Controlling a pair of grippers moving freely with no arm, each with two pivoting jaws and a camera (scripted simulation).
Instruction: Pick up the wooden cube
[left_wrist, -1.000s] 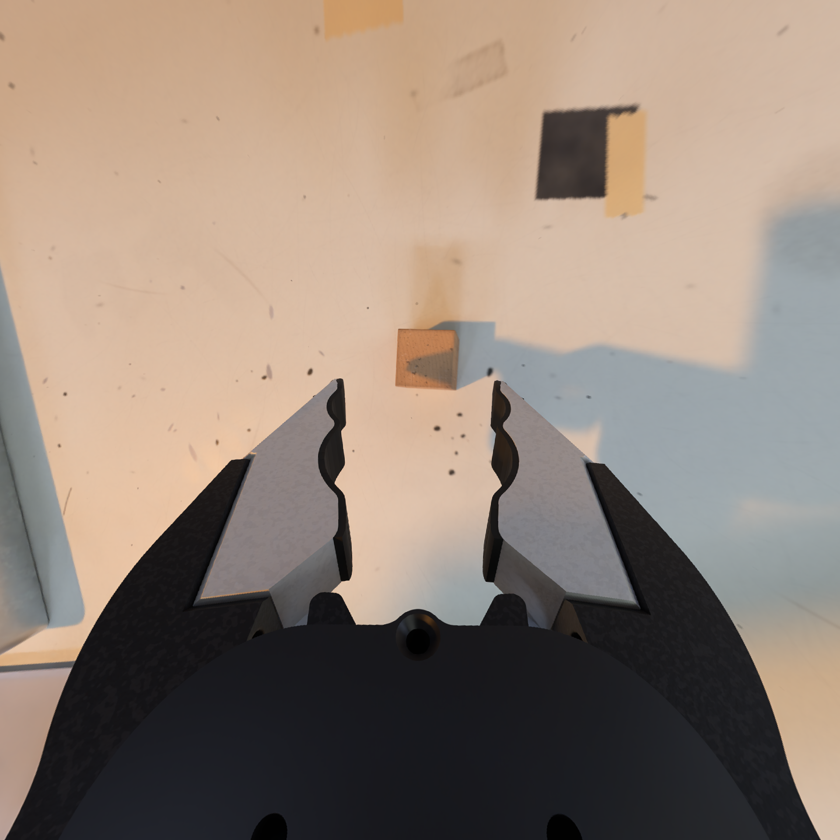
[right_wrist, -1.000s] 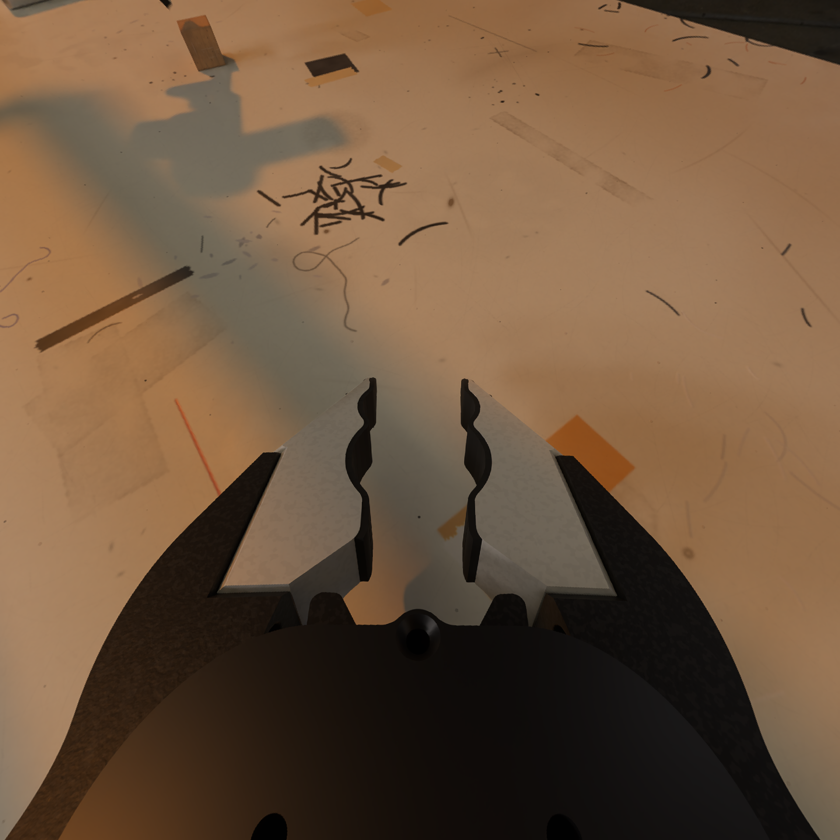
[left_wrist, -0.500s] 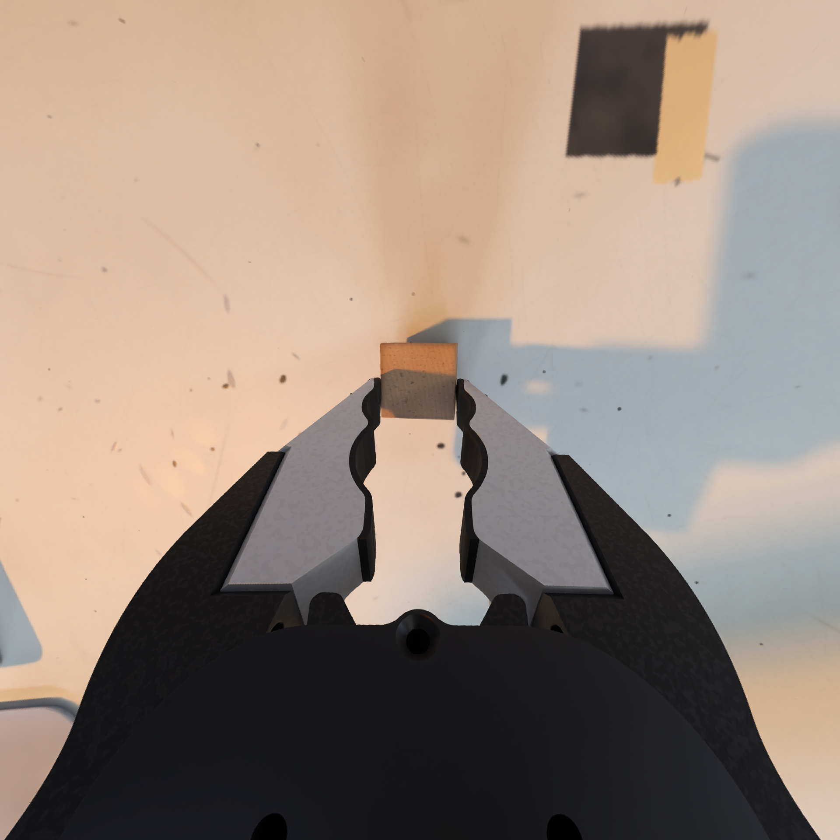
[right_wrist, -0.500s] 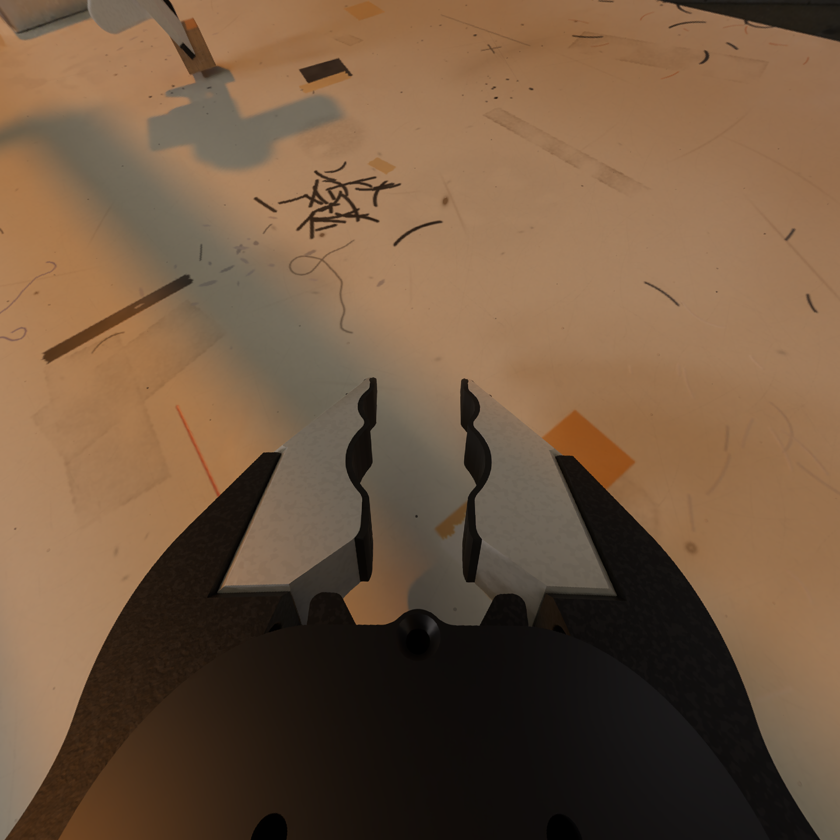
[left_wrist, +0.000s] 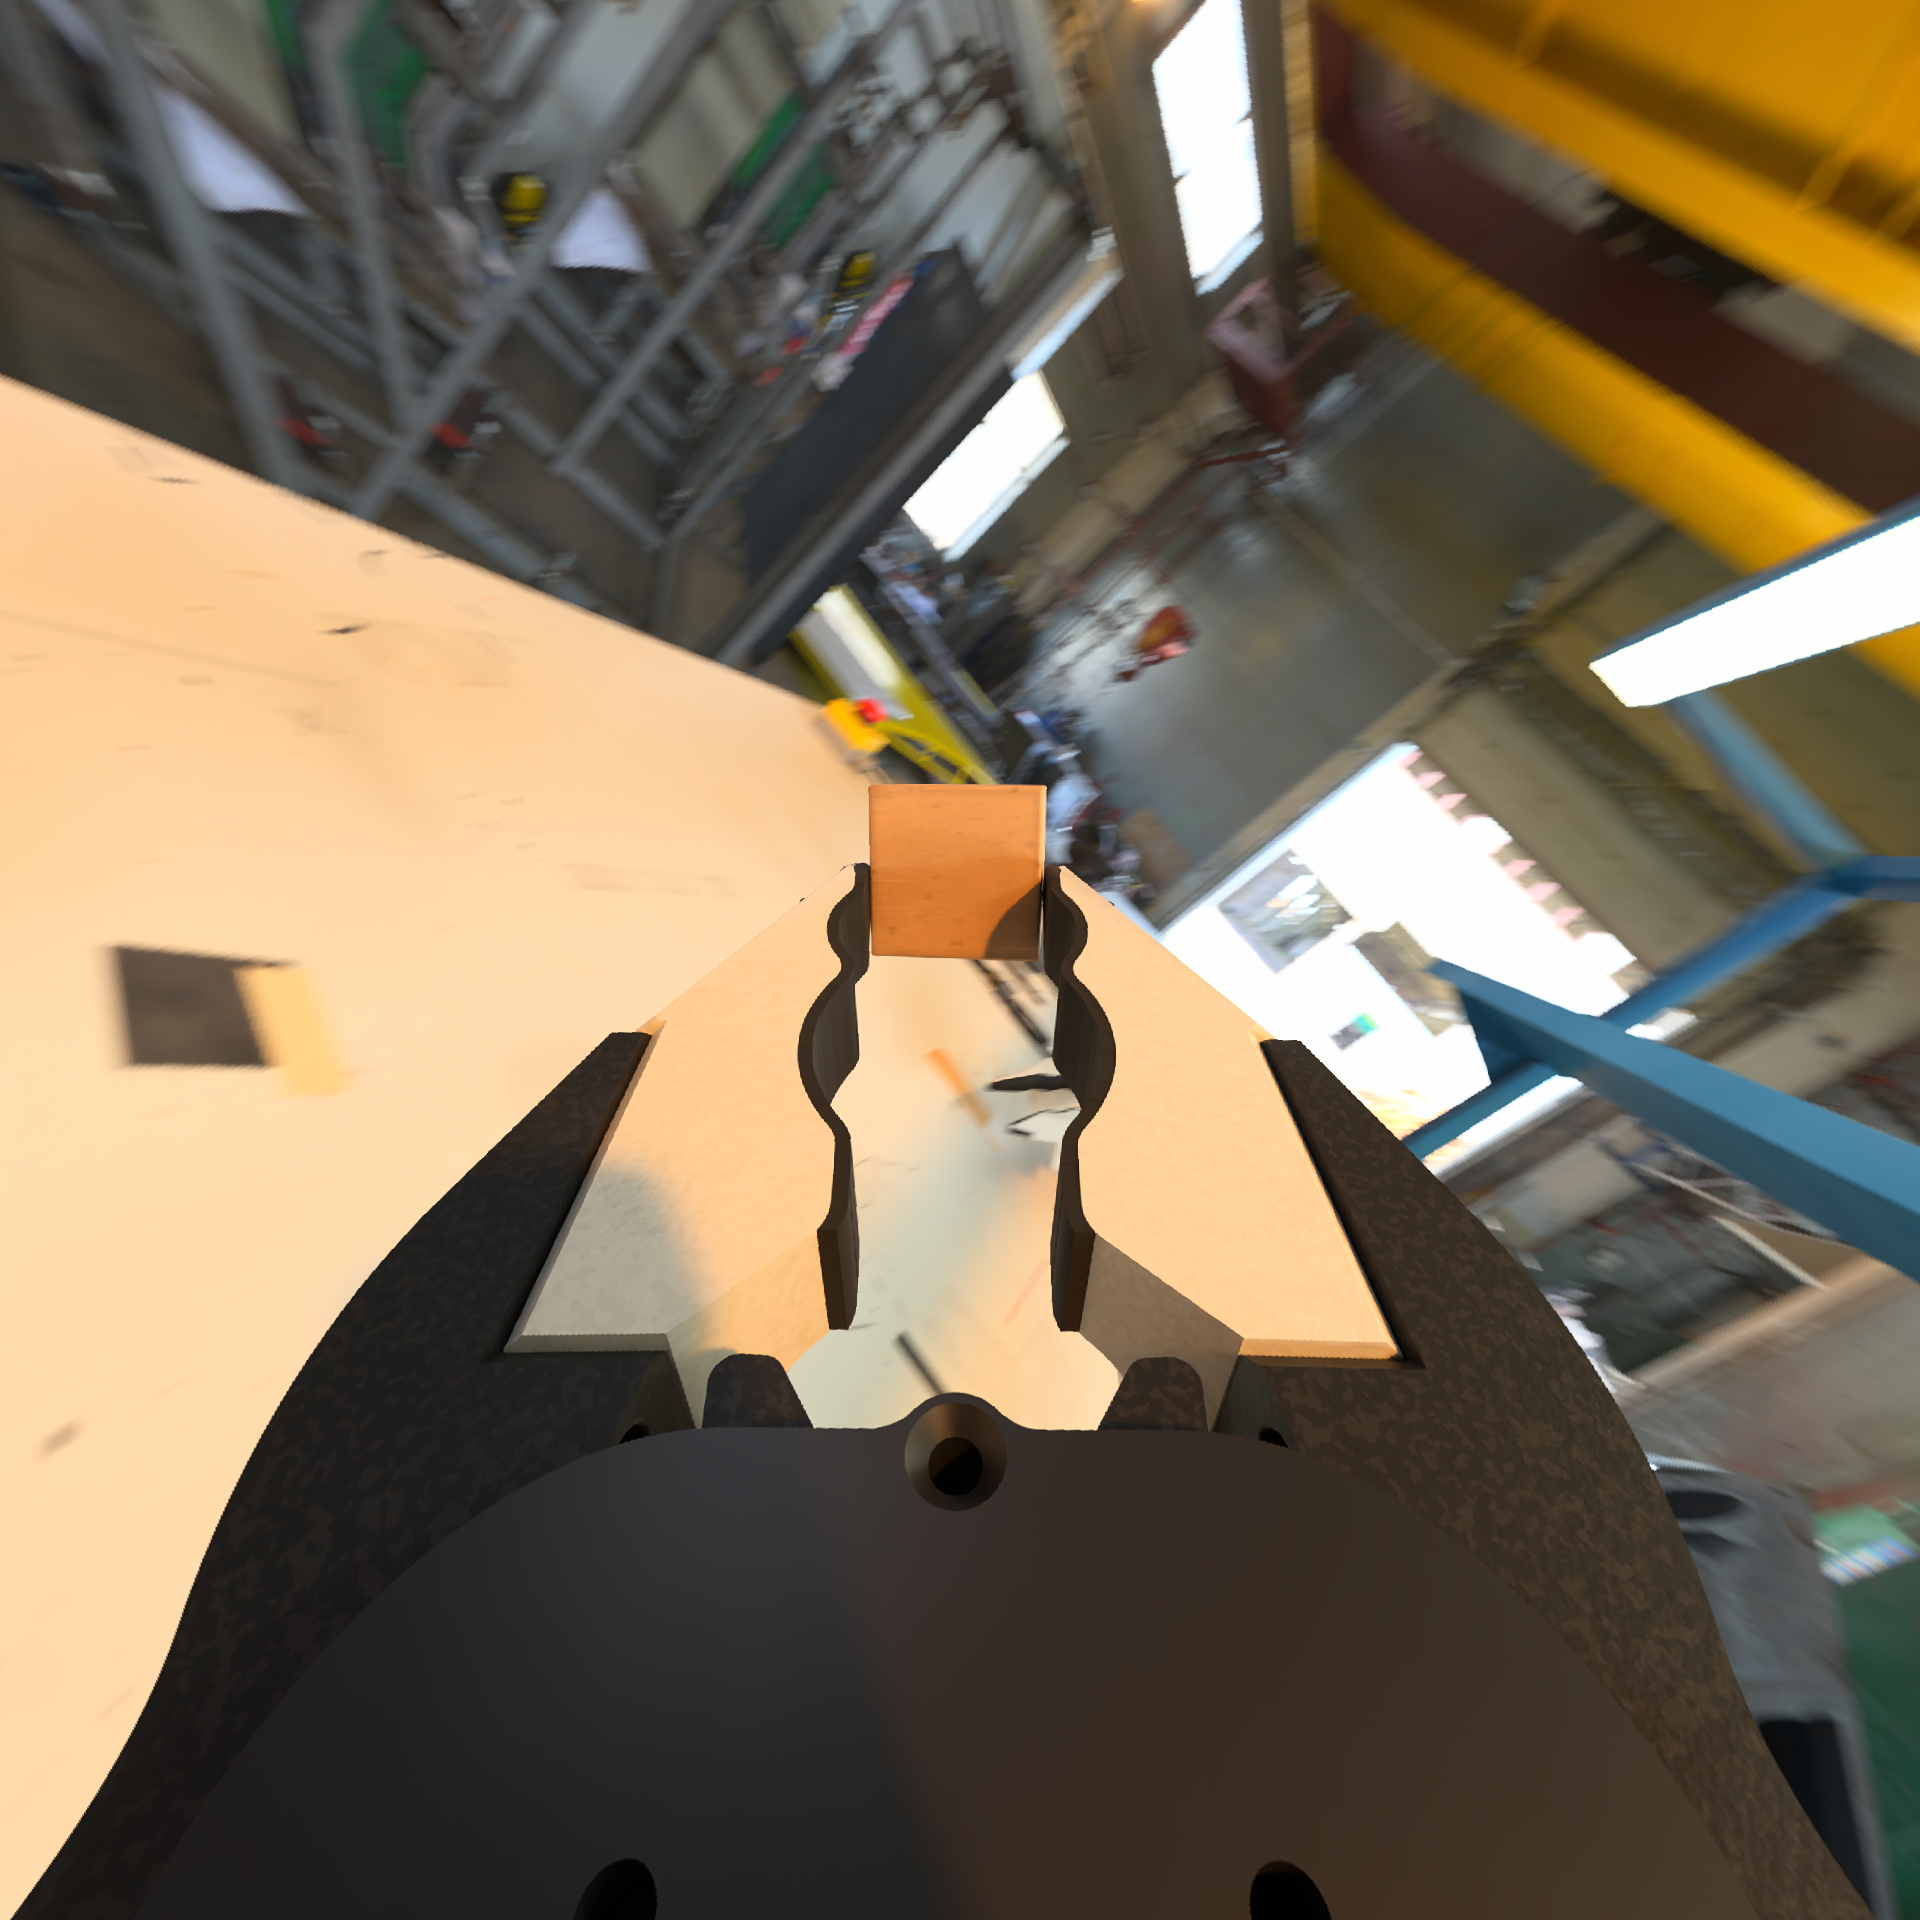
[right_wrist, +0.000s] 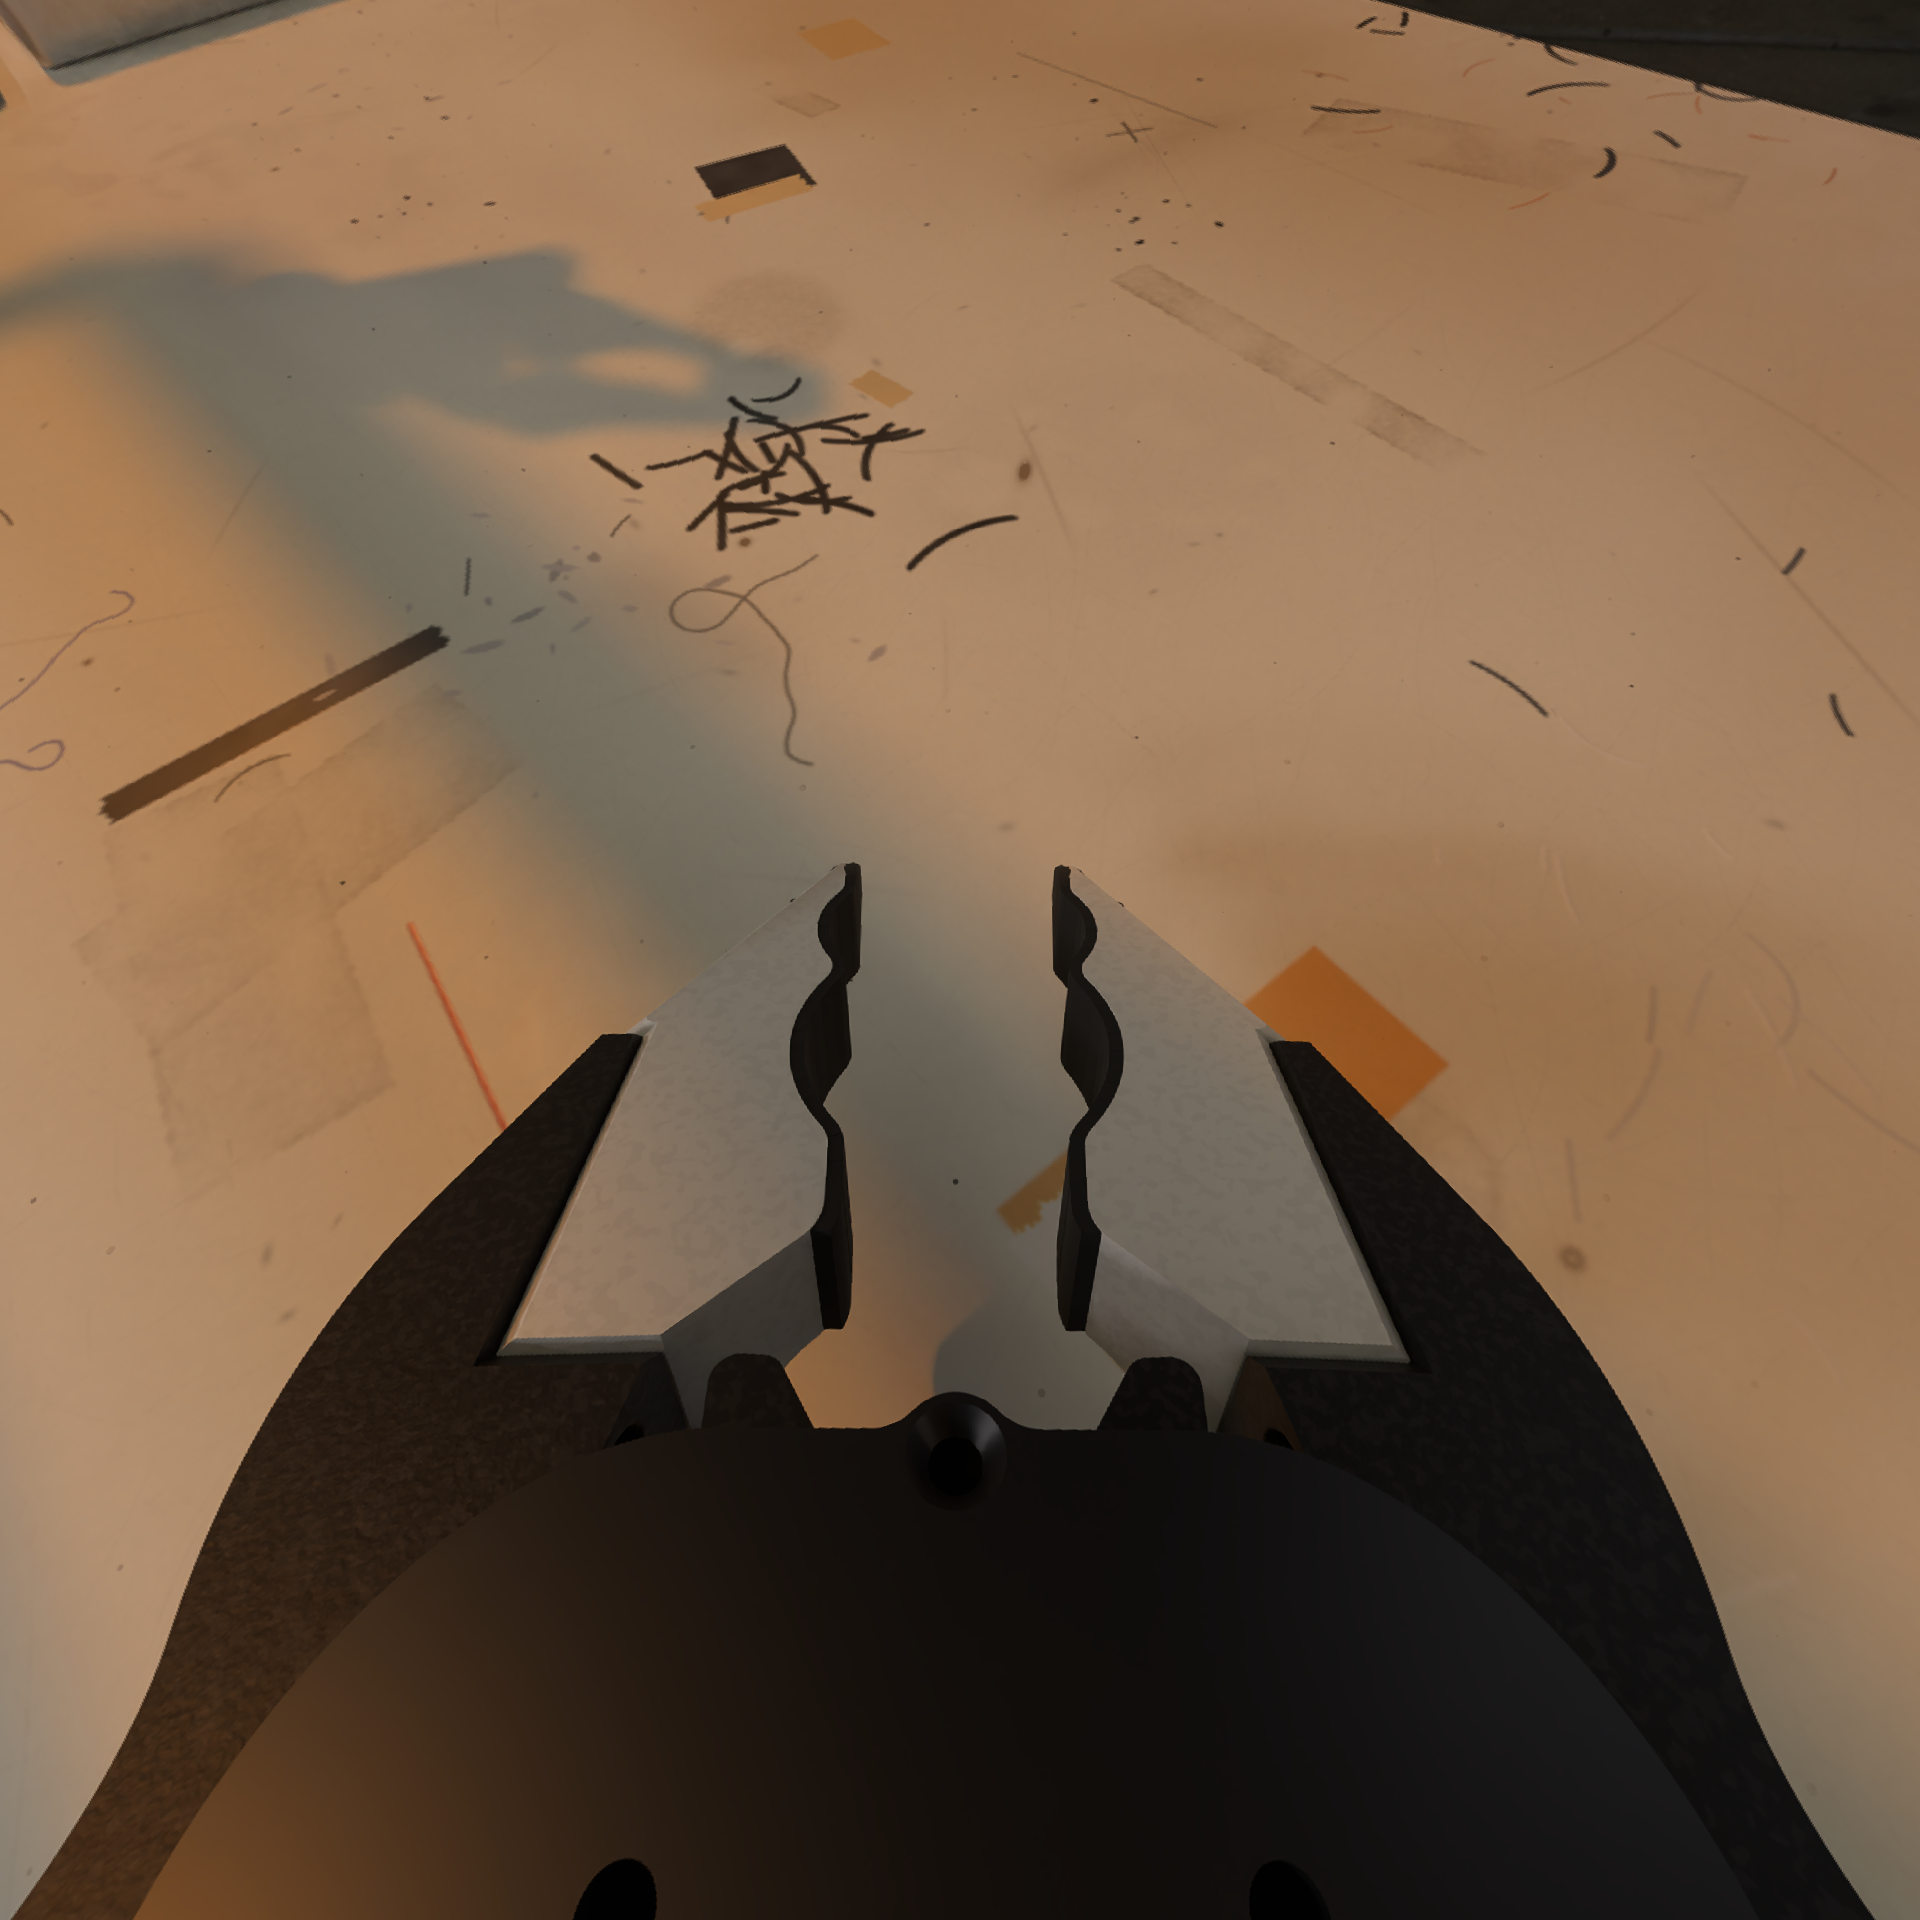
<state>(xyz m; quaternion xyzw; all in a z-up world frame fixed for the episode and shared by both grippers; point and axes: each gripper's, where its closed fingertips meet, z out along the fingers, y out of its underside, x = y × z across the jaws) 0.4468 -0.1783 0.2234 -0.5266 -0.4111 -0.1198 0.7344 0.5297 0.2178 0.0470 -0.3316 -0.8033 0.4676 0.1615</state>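
Item 1: wooden cube (left_wrist: 956, 871), which we hold pinched at the tips of our left gripper (left_wrist: 954, 909), raised clear of the counter (left_wrist: 312, 727). Right gripper (right_wrist: 956, 914): parted, empty. Step: lift. Next, we judge: keep firm squeeze.

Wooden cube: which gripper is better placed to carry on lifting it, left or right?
Left. The left gripper is shut on the wooden cube, pinched at its fingertips and raised off the table. The right gripper is open and empty, low over the table, with no cube in its view.
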